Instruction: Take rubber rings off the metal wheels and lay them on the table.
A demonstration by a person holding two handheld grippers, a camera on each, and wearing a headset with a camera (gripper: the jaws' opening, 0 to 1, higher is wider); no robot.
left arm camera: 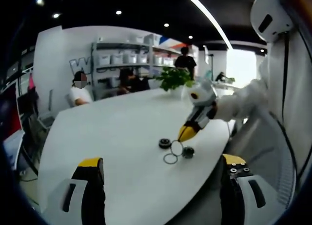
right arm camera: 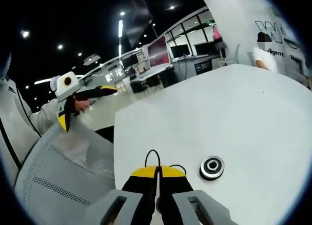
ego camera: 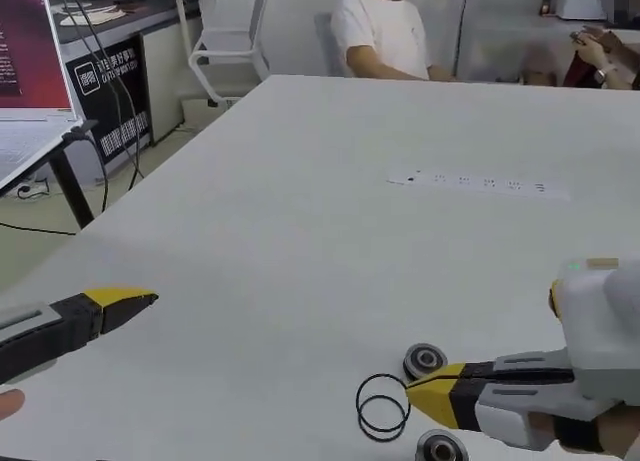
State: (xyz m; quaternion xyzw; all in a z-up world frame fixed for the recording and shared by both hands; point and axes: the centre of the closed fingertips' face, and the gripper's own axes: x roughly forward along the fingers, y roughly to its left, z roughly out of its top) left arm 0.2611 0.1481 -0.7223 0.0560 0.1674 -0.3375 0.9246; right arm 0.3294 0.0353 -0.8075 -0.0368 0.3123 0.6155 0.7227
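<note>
1 rubber ring is pinched by the shut fingers of the right gripper and lies on the desk at 9 o'clock from the tips. The left gripper is spread wide, empty.

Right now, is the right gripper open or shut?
Shut: the right gripper has its yellow tips pressed together, apparently pinching a rubber ring.

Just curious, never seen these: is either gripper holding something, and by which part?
The right gripper seems to pinch a rubber ring by its near edge; the left gripper is open, holding nothing.
</note>
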